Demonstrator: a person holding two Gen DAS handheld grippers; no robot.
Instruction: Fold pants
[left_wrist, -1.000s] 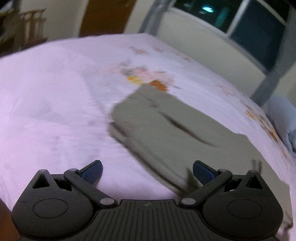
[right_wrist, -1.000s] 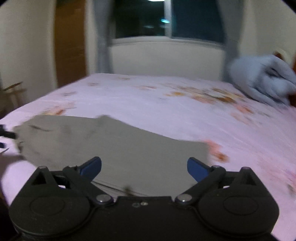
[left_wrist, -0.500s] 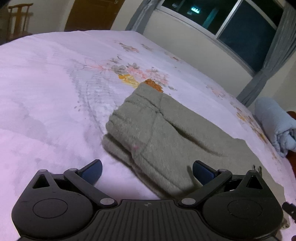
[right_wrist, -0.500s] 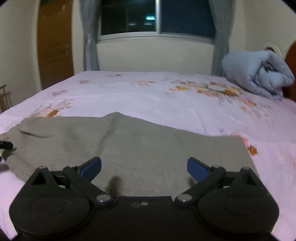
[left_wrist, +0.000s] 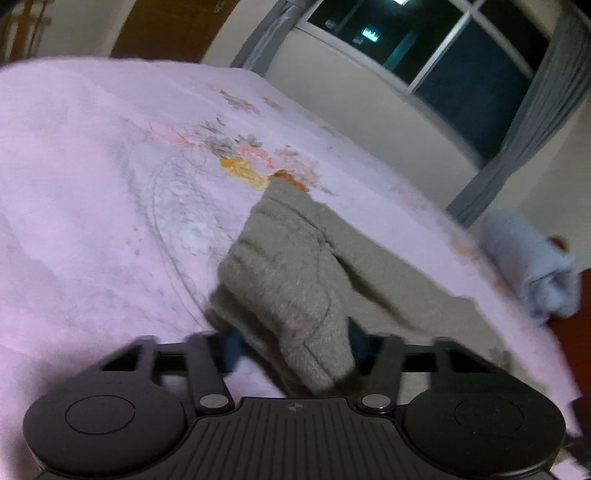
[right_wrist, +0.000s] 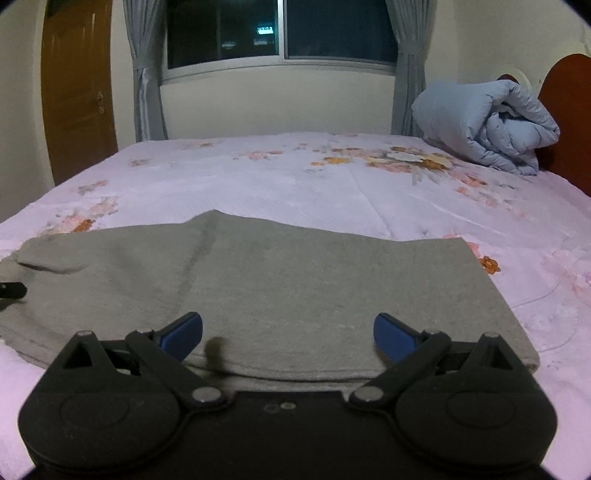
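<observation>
- Left tongs (left_wrist: 291, 341) pinch a bunched end of the pants (left_wrist: 295, 280), likely to carry it over for a fold.
- Right tongs (right_wrist: 288, 332) gape wide, empty, just above the pants' near edge on the bed (right_wrist: 258, 177).

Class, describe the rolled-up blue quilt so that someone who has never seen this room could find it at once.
Start at the bed with its pink flowered sheet. Follow it to the reddish wooden headboard; the quilt lies bundled against it. It is puffy and pale blue, unlike the flat grey pants.

Pants (left_wrist: 295, 280) edge between left claw (left_wrist: 291, 343) fingers
</observation>
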